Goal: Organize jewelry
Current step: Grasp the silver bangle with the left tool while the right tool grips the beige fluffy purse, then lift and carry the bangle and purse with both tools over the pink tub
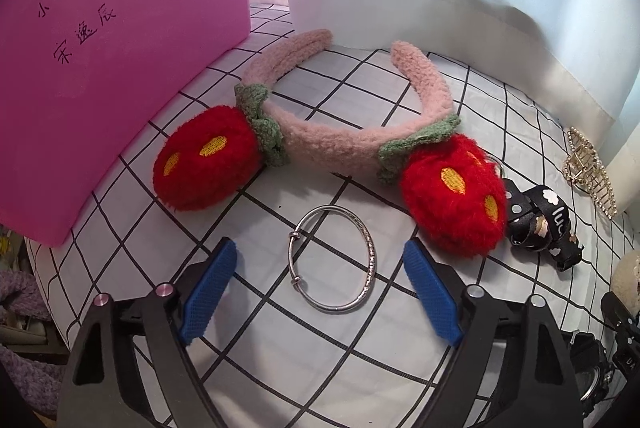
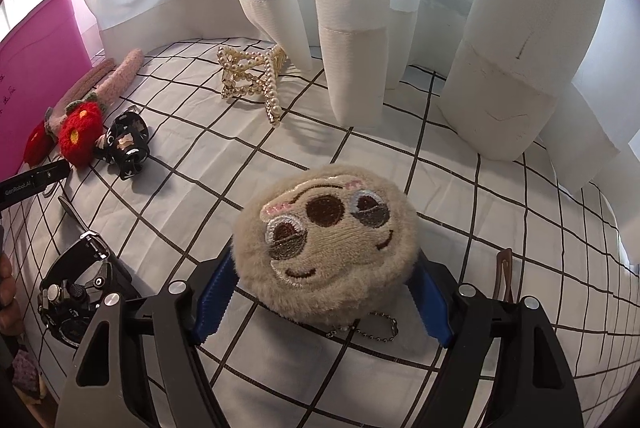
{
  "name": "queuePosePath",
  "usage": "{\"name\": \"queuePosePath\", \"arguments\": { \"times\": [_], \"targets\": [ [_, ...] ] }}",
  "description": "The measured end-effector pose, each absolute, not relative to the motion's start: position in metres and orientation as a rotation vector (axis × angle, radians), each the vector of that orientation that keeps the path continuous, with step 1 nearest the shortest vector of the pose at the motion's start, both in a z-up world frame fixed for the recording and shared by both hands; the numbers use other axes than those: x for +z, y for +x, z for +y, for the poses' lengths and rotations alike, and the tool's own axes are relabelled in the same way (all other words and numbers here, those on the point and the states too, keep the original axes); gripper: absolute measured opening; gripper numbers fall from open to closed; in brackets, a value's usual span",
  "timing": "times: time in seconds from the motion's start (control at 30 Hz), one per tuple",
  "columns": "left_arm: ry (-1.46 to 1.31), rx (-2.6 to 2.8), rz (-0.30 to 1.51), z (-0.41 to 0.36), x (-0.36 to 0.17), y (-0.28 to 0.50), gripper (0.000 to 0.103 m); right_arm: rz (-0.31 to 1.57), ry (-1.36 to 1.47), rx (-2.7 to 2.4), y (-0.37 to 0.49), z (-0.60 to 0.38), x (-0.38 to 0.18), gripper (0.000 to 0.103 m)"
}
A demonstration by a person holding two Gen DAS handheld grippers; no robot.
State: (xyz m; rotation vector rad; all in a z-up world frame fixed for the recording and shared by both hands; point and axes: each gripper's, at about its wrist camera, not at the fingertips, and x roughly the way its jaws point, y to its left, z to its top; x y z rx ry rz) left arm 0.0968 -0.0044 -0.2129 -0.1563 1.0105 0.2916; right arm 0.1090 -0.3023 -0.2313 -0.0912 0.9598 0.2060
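A silver bangle (image 1: 332,260) lies flat on the checked cloth (image 1: 280,328). My left gripper (image 1: 320,246) hangs over it, open, with a blue pad on either side and neither one touching the ring. In the right wrist view a round beige plush face keychain (image 2: 326,240) with a ball chain (image 2: 372,328) sits between the blue pads (image 2: 430,296) of my right gripper (image 2: 324,260). Its fur meets both pads and hides their tips, so this gripper is shut on the plush.
A pink headband with red plush strawberries (image 1: 328,140) lies behind the bangle, beside a pink box (image 1: 120,68). Nearby are a black printed strap (image 1: 544,224), a pearl hair claw (image 2: 252,76), a black watch (image 2: 80,292) and a brown hair clip (image 2: 506,276). White curtains (image 2: 352,28) hang at the back.
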Motion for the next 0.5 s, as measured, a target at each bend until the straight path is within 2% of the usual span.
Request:
{"name": "queuePosePath", "arguments": {
  "times": [0.07, 0.13, 0.17, 0.33, 0.5],
  "targets": [
    [-0.141, 0.267, 1.009, -0.0104, -0.2109, 0.0968, 0.061, 0.957, -0.089, 0.209, 0.1091, -0.3024, -0.2317, 0.075],
    [-0.137, 0.251, 1.008, -0.0138, -0.2097, 0.0974, 0.052, 0.952, -0.087, 0.218, 0.1087, -0.3025, -0.2316, 0.069],
    [-0.136, 0.246, 1.004, -0.0147, -0.2091, 0.0973, 0.041, 0.949, -0.089, 0.221, 0.1077, -0.3029, -0.2312, 0.068],
    [-0.146, 0.236, 1.001, -0.0136, -0.2089, 0.0949, 0.041, 0.943, -0.084, 0.24, 0.1056, -0.3022, -0.2294, 0.062],
    [-0.171, 0.238, 1.013, -0.0114, -0.2066, 0.0885, 0.041, 0.934, -0.05, 0.258, 0.1035, -0.305, -0.2228, 0.062]
  ]
}}
